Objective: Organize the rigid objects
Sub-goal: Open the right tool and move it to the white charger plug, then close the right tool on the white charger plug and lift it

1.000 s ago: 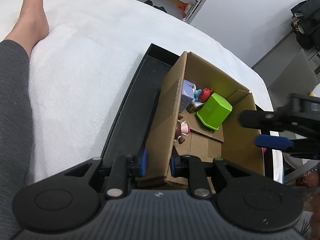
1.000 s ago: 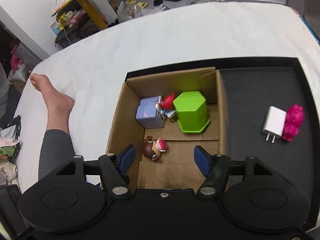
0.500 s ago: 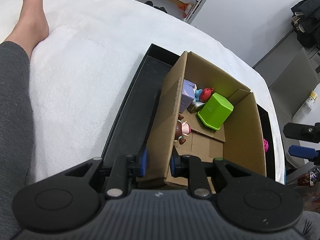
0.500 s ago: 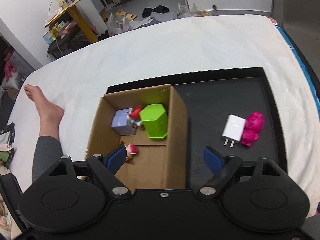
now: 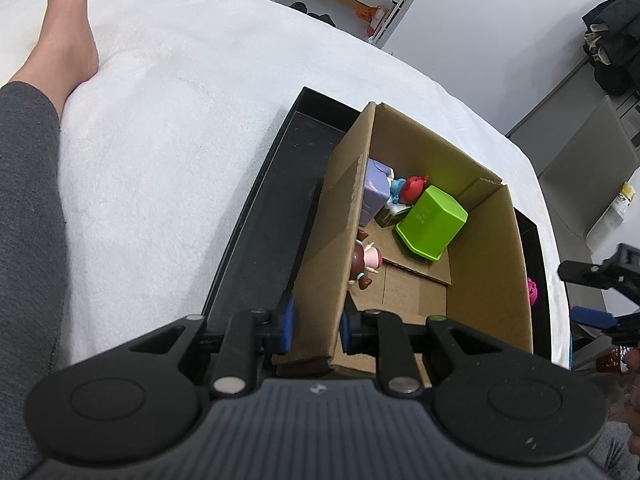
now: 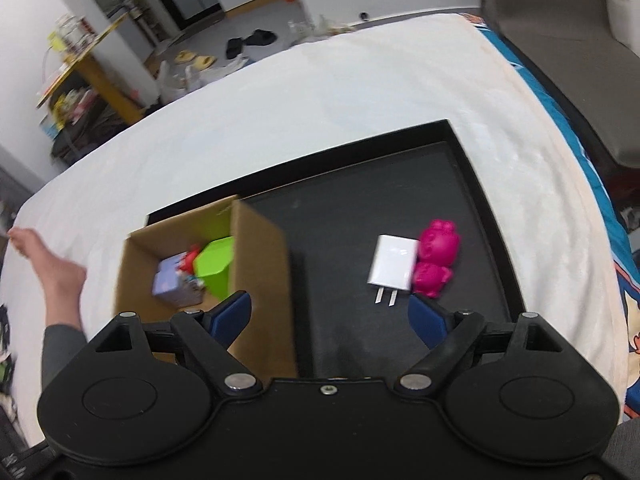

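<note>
Your right tongs (image 6: 329, 318) have swung rightward off the cardboard box (image 5: 486, 264) and now hang spread wide over the black tray (image 6: 352, 216). Left to right: your left tongs (image 5: 316, 326) stay clamped on the box's near wall; inside sit a green container (image 5: 432, 222) and small figures, blurred here; the white charger (image 6: 393, 263) touches the pink toy (image 6: 436, 260).

The room is evenly and brightly lit, with soft daylight-like light and no hard glare. The white bedspread (image 5: 192, 128) reads almost blown out. Inside the cardboard box (image 5: 484, 264) the walls cast mild shadow over the floor. The left wrist view is sharp; the right wrist view is motion-blurred, smearing the box (image 6: 260, 272) edges. Both bend strongly at the rims, with dark corners.
</note>
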A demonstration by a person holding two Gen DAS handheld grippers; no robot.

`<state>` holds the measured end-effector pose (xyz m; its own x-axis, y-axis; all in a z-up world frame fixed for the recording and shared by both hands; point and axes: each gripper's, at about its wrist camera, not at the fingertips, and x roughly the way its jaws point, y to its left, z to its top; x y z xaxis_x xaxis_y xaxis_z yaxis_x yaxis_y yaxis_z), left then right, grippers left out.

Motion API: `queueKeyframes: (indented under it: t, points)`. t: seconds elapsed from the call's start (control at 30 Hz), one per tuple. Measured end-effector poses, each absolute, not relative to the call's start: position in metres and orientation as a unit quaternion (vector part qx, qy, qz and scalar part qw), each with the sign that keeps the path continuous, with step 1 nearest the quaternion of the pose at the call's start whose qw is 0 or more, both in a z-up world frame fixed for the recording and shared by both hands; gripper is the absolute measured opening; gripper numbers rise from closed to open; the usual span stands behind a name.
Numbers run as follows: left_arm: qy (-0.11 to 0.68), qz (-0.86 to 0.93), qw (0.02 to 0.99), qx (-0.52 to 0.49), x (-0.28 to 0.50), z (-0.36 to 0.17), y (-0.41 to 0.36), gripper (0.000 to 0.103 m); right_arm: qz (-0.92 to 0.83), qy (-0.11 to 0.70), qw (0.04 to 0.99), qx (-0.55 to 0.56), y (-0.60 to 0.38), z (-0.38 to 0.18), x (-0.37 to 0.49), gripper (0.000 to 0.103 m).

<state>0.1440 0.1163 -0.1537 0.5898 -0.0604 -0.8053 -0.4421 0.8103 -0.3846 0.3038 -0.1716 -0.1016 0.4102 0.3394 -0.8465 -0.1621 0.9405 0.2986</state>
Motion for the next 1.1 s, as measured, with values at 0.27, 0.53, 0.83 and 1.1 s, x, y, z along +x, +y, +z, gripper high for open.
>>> queueKeyframes:
  t: [0.27, 0.53, 0.83, 1.1]
  points:
    - [0.439, 0.111, 0.844, -0.287, 0.145, -0.153, 0.116, 0.021, 0.127, 0.538, 0.825, 0.118, -0.182, -0.132, 0.318, 0.058]
    - [0.439, 0.111, 0.844, -0.288, 0.145, -0.153, 0.115, 0.021, 0.123, 0.543, 0.822, 0.123, -0.178, -0.15, 0.339, 0.057]
    - [0.439, 0.11, 0.844, -0.288, 0.145, -0.153, 0.115, 0.021, 0.104, 0.553, 0.821, 0.101, -0.172, -0.159, 0.361, 0.053]
    - [0.439, 0.111, 0.844, -0.288, 0.145, -0.153, 0.115, 0.021, 0.075, 0.564, 0.818, 0.081, -0.164, -0.17, 0.365, 0.053]
